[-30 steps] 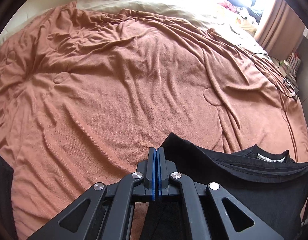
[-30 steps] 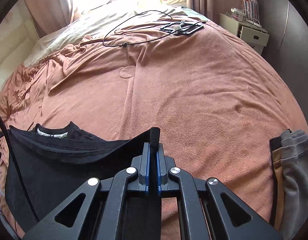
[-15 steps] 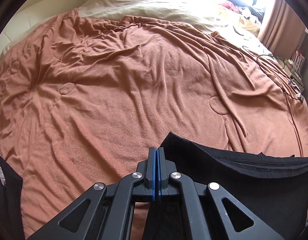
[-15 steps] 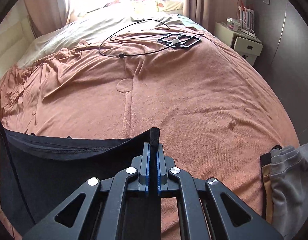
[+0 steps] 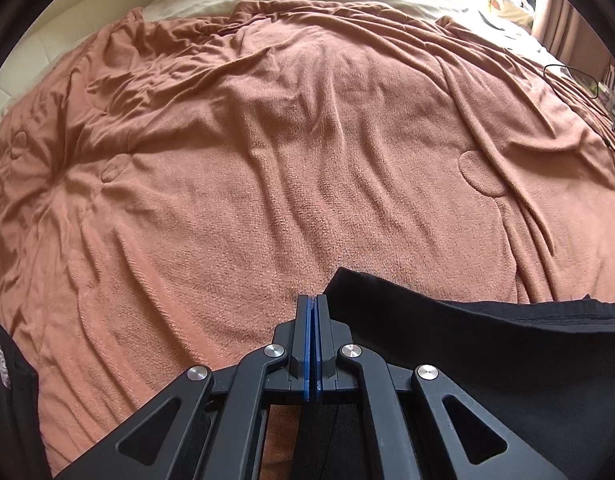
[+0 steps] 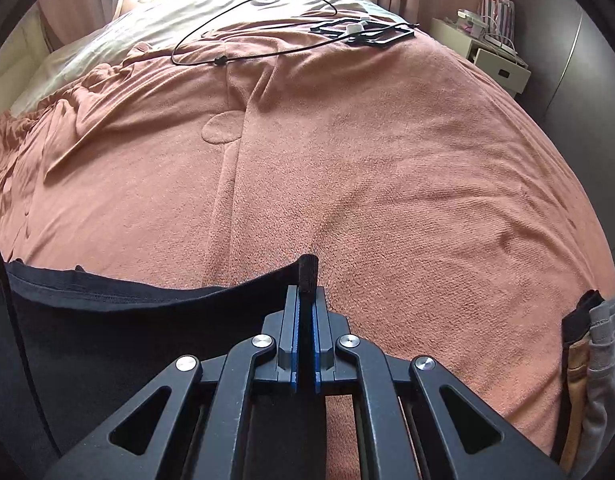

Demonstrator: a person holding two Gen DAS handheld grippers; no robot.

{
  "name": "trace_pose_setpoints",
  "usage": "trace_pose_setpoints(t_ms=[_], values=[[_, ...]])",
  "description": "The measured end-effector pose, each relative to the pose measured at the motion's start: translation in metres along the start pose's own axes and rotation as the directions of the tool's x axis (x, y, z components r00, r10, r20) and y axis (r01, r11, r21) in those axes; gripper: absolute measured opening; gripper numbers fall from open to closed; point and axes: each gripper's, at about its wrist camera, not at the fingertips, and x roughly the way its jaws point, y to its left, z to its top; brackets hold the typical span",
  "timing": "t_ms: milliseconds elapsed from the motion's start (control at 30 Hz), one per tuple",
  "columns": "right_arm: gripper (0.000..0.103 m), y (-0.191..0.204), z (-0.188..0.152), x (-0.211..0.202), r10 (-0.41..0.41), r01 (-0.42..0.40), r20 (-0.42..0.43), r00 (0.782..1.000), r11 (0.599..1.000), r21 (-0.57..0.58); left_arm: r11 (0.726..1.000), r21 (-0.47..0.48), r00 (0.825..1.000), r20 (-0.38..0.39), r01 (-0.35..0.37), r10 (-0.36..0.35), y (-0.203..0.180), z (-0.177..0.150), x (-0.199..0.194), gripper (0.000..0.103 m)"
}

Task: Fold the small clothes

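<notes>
A black garment (image 5: 487, 344) hangs stretched between my two grippers above a brown blanket. My left gripper (image 5: 312, 300) is shut on one top corner of it; the cloth runs off to the right. In the right wrist view my right gripper (image 6: 304, 292) is shut on the other corner of the black garment (image 6: 127, 332), with a small rolled tip sticking up between the pads; the cloth runs off to the left. The lower part of the garment hangs below both grippers, hidden by them.
The brown blanket (image 5: 287, 168) covers the bed (image 6: 387, 168). A black cable (image 6: 243, 28) and a flat black frame (image 6: 367, 32) lie at the far end. Folded grey and tan clothes (image 6: 591, 368) lie at the right edge. A white nightstand (image 6: 491, 60) stands beyond the bed.
Both grippers have moved forward over the bed with the garment. Its top edge has pulled straighter, and the collar with its label has dropped out of sight.
</notes>
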Motion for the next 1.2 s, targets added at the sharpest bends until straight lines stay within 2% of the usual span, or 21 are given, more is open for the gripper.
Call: trace_pose_setpoints(t_ms=[167,267,367,433,467,500,533,567,600,767,833,900,1067,1200], values=[[0.001,0.004,0.003,0.019,-0.019,0.019,-0.053,0.998,1.0,-0.006,0.999,0.009,0.998,-0.036,-0.043,0.043,-0.005,-0.002,0.009,0.001],[0.002,0.007,0.005,0.012,-0.025,0.024,-0.044,0.999,0.999,-0.025,0.999,0.025,0.998,-0.043,-0.044,0.045,-0.007,-0.002,0.003,0.001],[0.003,0.005,0.005,-0.001,0.011,-0.012,-0.044,0.999,1.0,-0.026,0.995,0.06,0.995,-0.04,-0.085,0.087,-0.004,-0.005,-0.007,0.002],[0.006,-0.001,0.003,-0.013,0.028,-0.029,-0.037,0.999,1.0,-0.011,0.998,0.047,0.998,-0.036,-0.043,0.045,0.002,-0.008,-0.018,0.007],[0.011,-0.004,0.002,-0.018,0.044,-0.044,-0.04,0.998,0.999,-0.004,0.999,0.044,0.999,-0.04,-0.022,0.024,0.004,-0.01,-0.023,0.017],[0.02,-0.006,-0.001,-0.024,0.055,-0.055,-0.042,0.998,0.998,0.003,0.999,0.047,0.999,-0.043,-0.009,0.011,0.005,-0.013,-0.028,0.033],[0.025,-0.009,-0.003,-0.028,0.065,-0.065,-0.039,0.997,0.998,0.012,0.998,0.056,0.999,-0.037,-0.007,0.009,0.005,-0.015,-0.035,0.041],[0.038,-0.01,-0.006,-0.034,0.079,-0.078,-0.036,0.996,0.997,0.018,0.998,0.069,1.0,-0.022,-0.007,0.008,0.005,-0.018,-0.042,0.049],[0.049,-0.012,-0.009,-0.04,0.086,-0.086,-0.032,0.996,0.996,0.022,0.997,0.079,1.0,-0.009,-0.004,0.004,0.006,-0.022,-0.051,0.051],[0.076,-0.011,-0.031,-0.077,0.107,-0.107,-0.004,0.994,0.994,0.025,0.998,0.041,0.998,-0.021,0.055,-0.055,0.017,-0.042,-0.079,0.051],[0.081,-0.01,-0.043,-0.094,0.104,-0.104,0.011,0.995,0.994,0.015,0.997,0.03,0.997,-0.015,0.078,-0.077,0.021,-0.054,-0.091,0.054],[0.086,-0.01,-0.057,-0.108,0.102,-0.102,0.014,0.995,0.995,0.008,0.995,0.021,0.995,-0.004,0.097,-0.097,0.025,-0.067,-0.103,0.066],[0.102,-0.012,-0.089,-0.141,0.095,-0.096,0.022,0.995,0.995,0.016,0.991,-0.001,0.991,0.011,0.136,-0.136,0.037,-0.104,-0.131,0.082],[0.103,-0.013,-0.113,-0.165,0.093,-0.093,0.027,0.995,0.996,0.014,0.983,-0.019,0.983,0.021,0.185,-0.184,0.046,-0.135,-0.148,0.093]])
